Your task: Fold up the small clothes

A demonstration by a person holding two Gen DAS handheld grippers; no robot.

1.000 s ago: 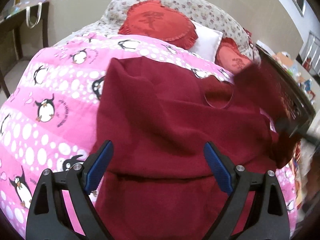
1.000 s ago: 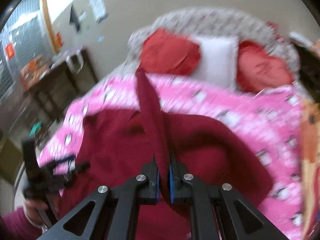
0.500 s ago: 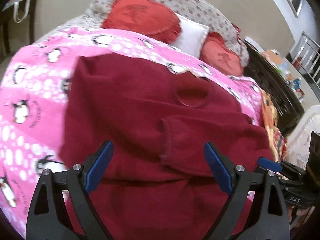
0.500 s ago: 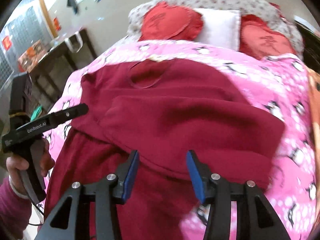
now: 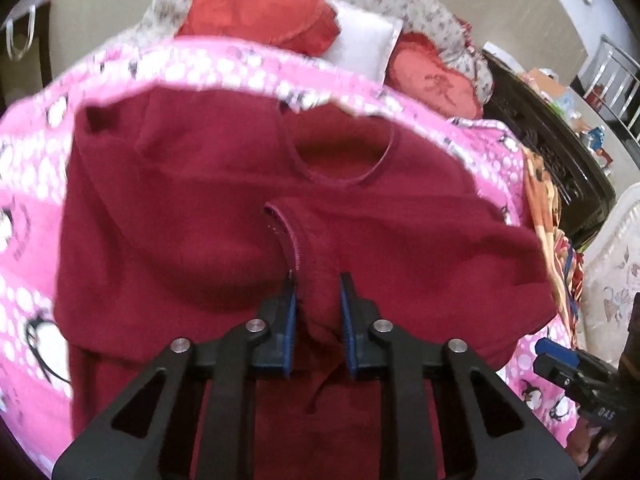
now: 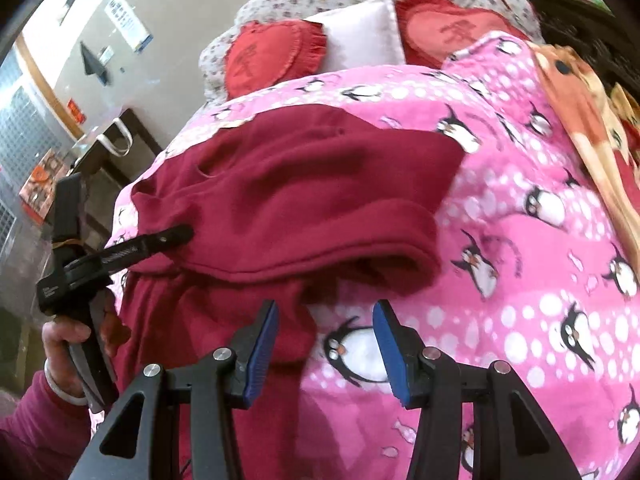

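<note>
Since a second ago the left tongs (image 5: 317, 312) have just closed, pinching the folded-over sleeve cuff (image 5: 298, 236) of the dark red fleece sweater (image 5: 168, 216), which lies spread on the pink penguin-print bedspread (image 6: 540, 288); the right tongs (image 6: 325, 344), having let that sleeve go, have swung to the sweater's right edge, jaws apart and empty

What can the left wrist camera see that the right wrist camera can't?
Only the left view shows the sweater's round neck hole and the sleeve cuff pinched in the left gripper, which just closed. Only the right view shows the person's hand and the open, empty right gripper. Both show the red sweater, pink penguin blanket and white pillow.
</note>
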